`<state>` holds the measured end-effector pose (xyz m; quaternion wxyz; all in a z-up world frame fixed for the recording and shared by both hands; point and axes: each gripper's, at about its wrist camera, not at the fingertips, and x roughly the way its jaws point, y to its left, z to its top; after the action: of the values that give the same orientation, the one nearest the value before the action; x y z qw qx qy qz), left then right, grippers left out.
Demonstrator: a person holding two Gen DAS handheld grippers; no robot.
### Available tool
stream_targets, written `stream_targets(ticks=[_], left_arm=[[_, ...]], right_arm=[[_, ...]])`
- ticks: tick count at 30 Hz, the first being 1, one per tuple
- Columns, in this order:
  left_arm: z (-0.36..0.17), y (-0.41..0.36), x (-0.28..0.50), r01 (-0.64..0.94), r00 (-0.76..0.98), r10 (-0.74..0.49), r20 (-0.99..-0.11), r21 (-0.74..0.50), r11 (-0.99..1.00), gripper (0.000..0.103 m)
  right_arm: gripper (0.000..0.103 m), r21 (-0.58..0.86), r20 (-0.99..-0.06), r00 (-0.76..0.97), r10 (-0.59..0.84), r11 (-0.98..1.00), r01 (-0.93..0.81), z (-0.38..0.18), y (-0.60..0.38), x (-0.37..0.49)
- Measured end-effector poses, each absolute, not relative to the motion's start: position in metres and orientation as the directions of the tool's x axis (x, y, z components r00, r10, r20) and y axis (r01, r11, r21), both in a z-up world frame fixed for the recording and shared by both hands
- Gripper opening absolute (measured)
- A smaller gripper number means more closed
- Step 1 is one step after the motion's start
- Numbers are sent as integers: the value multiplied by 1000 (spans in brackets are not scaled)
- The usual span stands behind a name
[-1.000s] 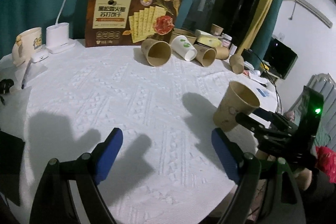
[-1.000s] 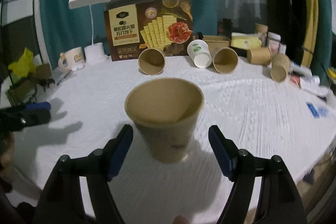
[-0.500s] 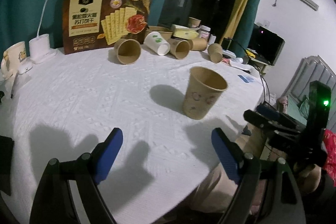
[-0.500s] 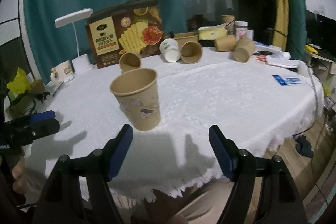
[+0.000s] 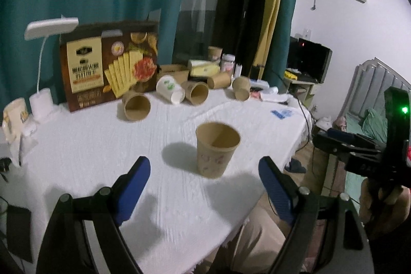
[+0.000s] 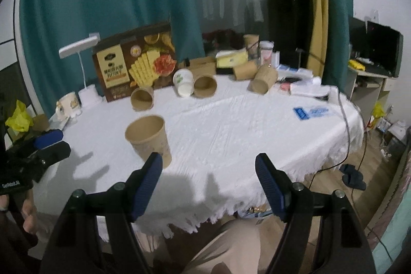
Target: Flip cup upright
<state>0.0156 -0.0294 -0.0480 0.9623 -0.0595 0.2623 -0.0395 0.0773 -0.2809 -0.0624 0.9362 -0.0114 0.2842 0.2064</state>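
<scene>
On white tablecloth (image 5: 90, 145): cup's (image 5: 217, 152) print blurred, base hidden behind right gripper (image 6: 208, 168) finger in right view. Cup upright, mouth up, axis vertical. Both grippers agape, empty; left gripper (image 5: 203, 179) too.

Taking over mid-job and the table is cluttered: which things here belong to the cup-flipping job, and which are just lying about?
Job:
- brown paper cup, upright near the table's front edge
- left gripper, open, empty
- right gripper, open, empty
- tipped paper cups at the back, possibly next

Lying about:
- cracker box
- desk lamp
- mug
- blue packet
</scene>
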Motion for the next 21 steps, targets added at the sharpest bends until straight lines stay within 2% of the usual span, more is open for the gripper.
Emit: stream_targets(ticks=[6, 10, 18, 21], left_arm=[[-14, -31, 12, 63, 897, -112, -428, -127, 990, 90], [8, -33, 5, 65, 929, -98, -357, -103, 993, 96], [51, -39, -3, 77, 962, -94, -256, -75, 994, 102], [66, -38, -9, 93, 970, -112, -216, -97, 991, 102]], right_arm=[[73, 74, -463, 804, 372, 921, -384, -23, -292, 66], [84, 61, -412, 833, 369, 923, -379, 2, -297, 57], [86, 25, -304, 877, 371, 924, -382, 47, -302, 39], [92, 19, -265, 886, 379, 921, -389, 62, -301, 32]])
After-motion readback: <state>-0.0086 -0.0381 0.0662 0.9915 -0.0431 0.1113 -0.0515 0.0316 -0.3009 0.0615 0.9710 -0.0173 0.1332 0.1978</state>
